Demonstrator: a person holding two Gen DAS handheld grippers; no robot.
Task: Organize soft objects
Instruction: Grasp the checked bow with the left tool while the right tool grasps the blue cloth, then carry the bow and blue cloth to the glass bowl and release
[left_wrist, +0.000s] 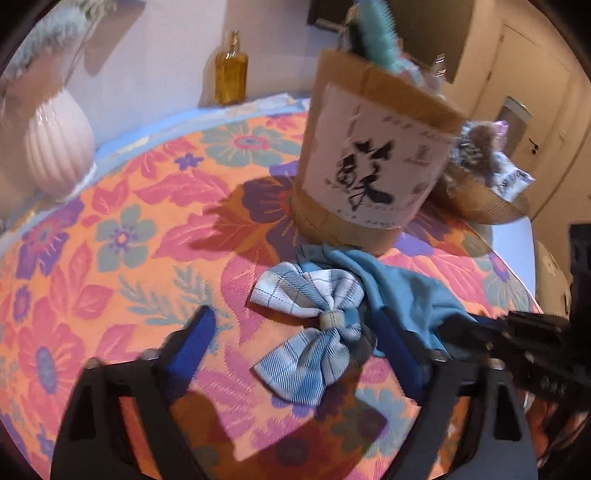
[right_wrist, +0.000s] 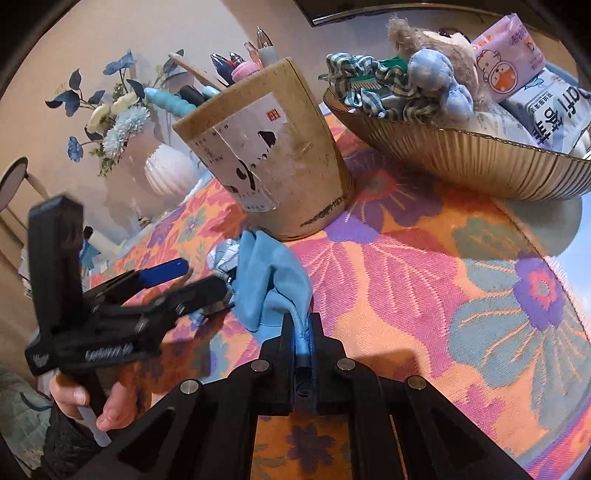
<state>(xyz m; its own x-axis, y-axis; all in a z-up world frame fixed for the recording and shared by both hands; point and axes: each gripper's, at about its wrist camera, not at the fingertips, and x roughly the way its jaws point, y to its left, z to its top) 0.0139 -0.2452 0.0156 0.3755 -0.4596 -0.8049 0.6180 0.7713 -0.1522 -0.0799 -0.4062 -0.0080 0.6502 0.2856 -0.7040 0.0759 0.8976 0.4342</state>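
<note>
A flowered orange tablecloth (right_wrist: 424, 280) is spread over the table, with a pale wall seen behind. At upper centre of the right wrist view a cardboard cup (right_wrist: 266, 147) of pens is set, and a ribbed bowl (right_wrist: 461, 158) of soft things at upper right. The blue cloth (right_wrist: 266, 280) is pinched by the clenched right gripper (right_wrist: 302, 332) at lower centre. In the left wrist view the plaid bow (left_wrist: 317, 332) is straddled, ungripped, by the parted left gripper (left_wrist: 291, 332). Open cloth is left at the left; the table edge is seen at right.
</note>
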